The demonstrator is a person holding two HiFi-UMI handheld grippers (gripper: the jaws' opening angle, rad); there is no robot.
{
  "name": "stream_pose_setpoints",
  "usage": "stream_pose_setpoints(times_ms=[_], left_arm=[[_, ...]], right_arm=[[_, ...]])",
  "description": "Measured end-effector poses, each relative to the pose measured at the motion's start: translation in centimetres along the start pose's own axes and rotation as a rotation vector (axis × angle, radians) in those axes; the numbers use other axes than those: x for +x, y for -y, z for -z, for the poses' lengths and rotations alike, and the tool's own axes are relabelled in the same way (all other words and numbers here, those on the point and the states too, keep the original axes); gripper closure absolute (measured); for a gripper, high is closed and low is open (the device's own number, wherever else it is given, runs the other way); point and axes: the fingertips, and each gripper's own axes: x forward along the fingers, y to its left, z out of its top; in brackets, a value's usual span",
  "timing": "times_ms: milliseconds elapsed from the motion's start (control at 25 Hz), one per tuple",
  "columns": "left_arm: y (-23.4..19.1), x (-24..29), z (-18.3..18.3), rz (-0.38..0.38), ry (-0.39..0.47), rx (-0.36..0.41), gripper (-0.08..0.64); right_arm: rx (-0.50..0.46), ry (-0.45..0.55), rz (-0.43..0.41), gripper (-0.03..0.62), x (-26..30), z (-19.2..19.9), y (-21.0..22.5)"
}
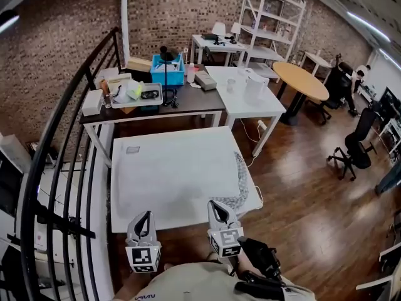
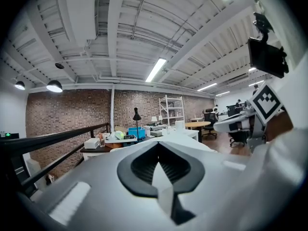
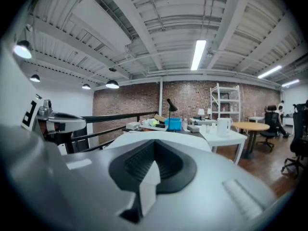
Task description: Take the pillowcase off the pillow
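A big flat white pillow in its pillowcase (image 1: 175,174) lies spread out in front of me in the head view. A grey patterned strip (image 1: 241,180) shows along its right edge. My left gripper (image 1: 143,216) and right gripper (image 1: 216,204) hover side by side over its near edge, both pointing away from me. Each is shut, and I see no cloth pulled up between the fingers. In the left gripper view the shut jaws (image 2: 158,170) point over the white surface (image 2: 183,138). The right gripper view shows the same: shut jaws (image 3: 151,170) with the pillow (image 3: 159,136) beyond.
A black stair railing (image 1: 62,168) runs along the left. Behind the pillow stand a dark desk with a blue bin (image 1: 167,73) and clutter, and a white table (image 1: 247,96). A round wooden table (image 1: 301,80) and office chairs (image 1: 354,149) stand on the wooden floor at right.
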Motion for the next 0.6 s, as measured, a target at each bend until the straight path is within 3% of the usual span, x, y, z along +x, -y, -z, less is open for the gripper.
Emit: stream_pose_setpoints(times_ms=[160,600], left_arm=[[1.6,0.6,0.0,-0.03,-0.002,-0.001,0.555],[5.6,3.9,0.1,-0.017,-0.016,0.017,0.555]], right_arm=[[-0.012,-0.004,-0.016,0.591,0.0,0.9,1.8],[-0.023,-0.003,-0.024,0.592,-0.1,1.7,5.9]])
